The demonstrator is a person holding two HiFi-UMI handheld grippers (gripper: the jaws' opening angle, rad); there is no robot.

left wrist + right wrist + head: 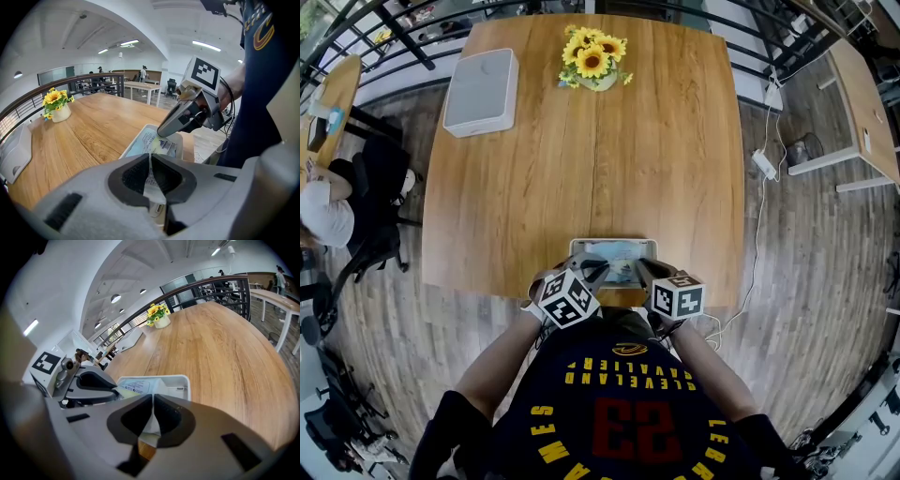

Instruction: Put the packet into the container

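The counter (656, 141) is smooth, warm-grained wood with a soft sheen. The container (186, 380) looks like matt white plastic. The packet (160, 144) is thin, faintly glossy printed film. The left gripper (150, 159) and right gripper (153, 401) have matt grey plastic shells and black ribbed pads (130, 176).

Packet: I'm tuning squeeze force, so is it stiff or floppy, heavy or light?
Probably floppy: the packet is a thin sheet pinched in the left tongs and right tongs. Likely light: edge pinches seem enough.
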